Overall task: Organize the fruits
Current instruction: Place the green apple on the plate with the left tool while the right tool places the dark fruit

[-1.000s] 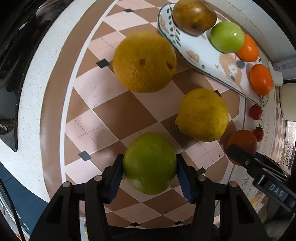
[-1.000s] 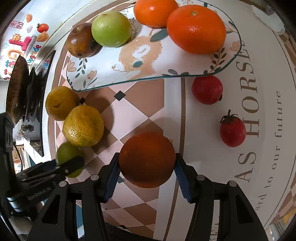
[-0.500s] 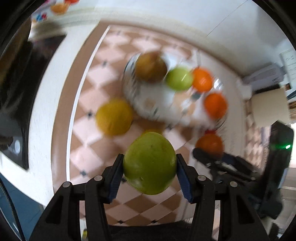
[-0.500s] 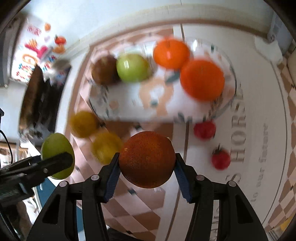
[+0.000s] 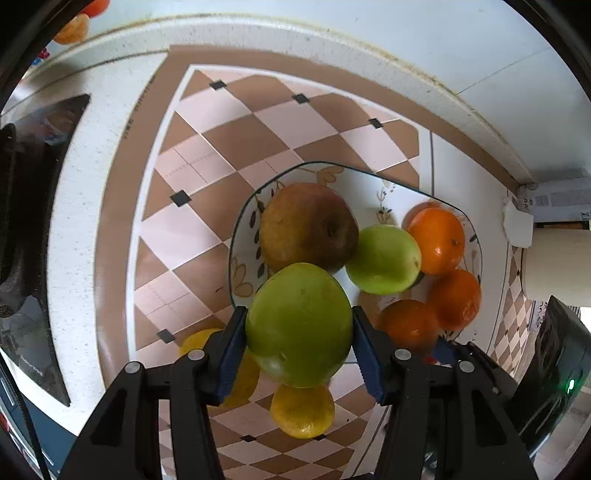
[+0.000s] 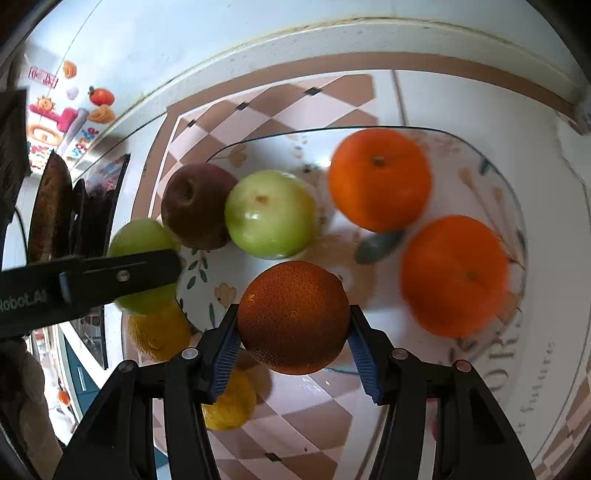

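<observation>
My left gripper [image 5: 299, 332] is shut on a large green fruit [image 5: 299, 325], held in the air over the near left edge of the patterned plate [image 5: 369, 184]. My right gripper [image 6: 293, 332] is shut on a dark orange [image 6: 293, 317], held above the plate's [image 6: 480, 155] near edge. On the plate lie a brown apple [image 5: 308, 227], a small green apple [image 5: 384, 258] and two oranges [image 6: 378, 179] [image 6: 456, 275]. The left gripper's finger [image 6: 118, 275] and its green fruit [image 6: 142, 236] show at the left of the right wrist view. Two yellow citrus fruits [image 5: 303, 410] [image 6: 159, 334] lie on the mat below.
The plate sits on a brown-and-pink checked mat [image 5: 236, 122] on a white counter, close to the back wall [image 5: 369, 26]. A black stove [image 5: 26, 221] lies at the left. A white cylinder [image 5: 554, 266] and a dark device [image 5: 557, 358] stand at the right.
Both grippers lifted their fruits off the mat and carried them toward the plate, which now lies right under them. The yellow fruits slid from ahead to beneath the fingers.
</observation>
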The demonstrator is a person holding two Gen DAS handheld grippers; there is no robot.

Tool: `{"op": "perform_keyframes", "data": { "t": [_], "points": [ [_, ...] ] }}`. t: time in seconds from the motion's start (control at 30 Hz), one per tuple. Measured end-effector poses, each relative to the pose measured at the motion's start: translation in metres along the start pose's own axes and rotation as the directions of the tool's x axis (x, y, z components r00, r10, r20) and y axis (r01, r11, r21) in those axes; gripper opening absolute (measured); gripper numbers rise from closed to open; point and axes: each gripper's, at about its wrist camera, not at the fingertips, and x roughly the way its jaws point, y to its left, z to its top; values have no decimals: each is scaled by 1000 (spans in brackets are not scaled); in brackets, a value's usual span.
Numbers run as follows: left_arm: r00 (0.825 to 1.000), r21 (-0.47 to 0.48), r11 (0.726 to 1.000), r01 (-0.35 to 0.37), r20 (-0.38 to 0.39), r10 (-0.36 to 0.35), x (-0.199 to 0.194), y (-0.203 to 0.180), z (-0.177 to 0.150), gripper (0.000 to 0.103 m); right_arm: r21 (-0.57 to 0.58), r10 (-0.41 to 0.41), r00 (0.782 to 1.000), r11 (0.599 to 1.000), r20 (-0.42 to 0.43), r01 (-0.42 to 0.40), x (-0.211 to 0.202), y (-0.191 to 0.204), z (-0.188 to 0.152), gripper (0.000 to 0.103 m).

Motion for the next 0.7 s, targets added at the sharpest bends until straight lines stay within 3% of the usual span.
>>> {"op": "perform_keyframes", "data": {
  "t": [0.37, 0.47, 0.53, 0.6, 0.7],
  "points": [
    [996, 9, 1000, -21, -91, 22, 25, -3, -3, 52, -3, 48, 997, 999, -53, -48, 21, 10, 2, 59],
    [996, 5, 1000, -16, -86, 16, 23, -4, -4, 53, 10, 37, 997, 999, -68, -37, 18, 6, 1, 72],
    [998, 20, 1000, -22, -65, 23, 17, -6, -5, 58, 7, 23, 997, 1000, -77, -22, 14, 3, -1, 85],
    [998, 50, 998, -38, -49, 41, 11, -10, -9, 73, 7, 15, 997, 1000, -73, -15, 7, -2, -5, 85],
    [998, 72, 996, -54, -31, 56, 2, -12, -16, 80, -8, -37, 998, 999, -58, 37, -7, -6, -11, 85]
  ]
}}
